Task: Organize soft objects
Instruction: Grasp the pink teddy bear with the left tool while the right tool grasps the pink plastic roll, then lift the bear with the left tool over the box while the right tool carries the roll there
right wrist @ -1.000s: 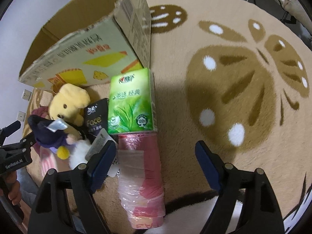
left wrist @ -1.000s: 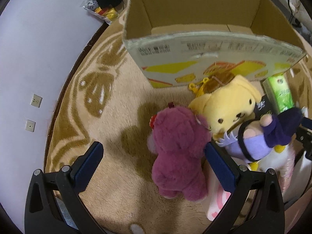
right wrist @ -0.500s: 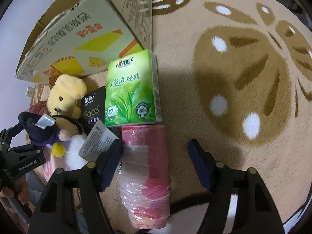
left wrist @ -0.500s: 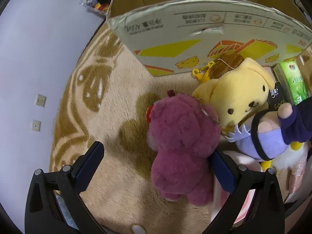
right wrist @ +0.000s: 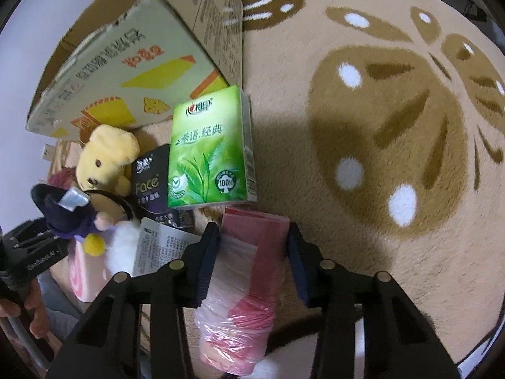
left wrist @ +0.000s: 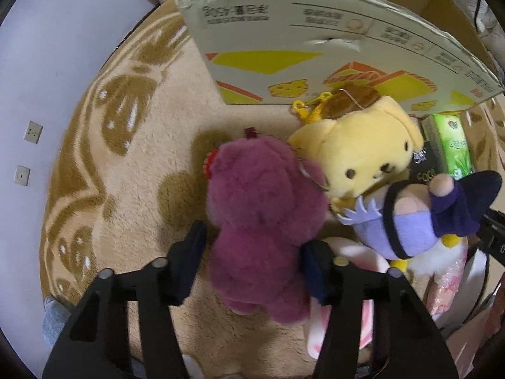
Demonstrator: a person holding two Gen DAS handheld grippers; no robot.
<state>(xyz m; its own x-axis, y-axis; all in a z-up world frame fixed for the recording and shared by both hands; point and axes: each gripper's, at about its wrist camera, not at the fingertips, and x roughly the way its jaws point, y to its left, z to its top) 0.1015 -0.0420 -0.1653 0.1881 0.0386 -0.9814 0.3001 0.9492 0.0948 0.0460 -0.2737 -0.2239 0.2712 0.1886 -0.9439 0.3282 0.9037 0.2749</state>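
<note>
Since the earlier frame, both sets of jaws had been closing. The left gripper pinched the purple bear on the rug; the right gripper squeezed the pink pack. The black pack read "Face".

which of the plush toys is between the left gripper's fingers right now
The purple-pink fuzzy bear. The left gripper has just been closing on its body. The yellow dog plush and the little witch-hat doll lie beside it, outside the grip.
</note>
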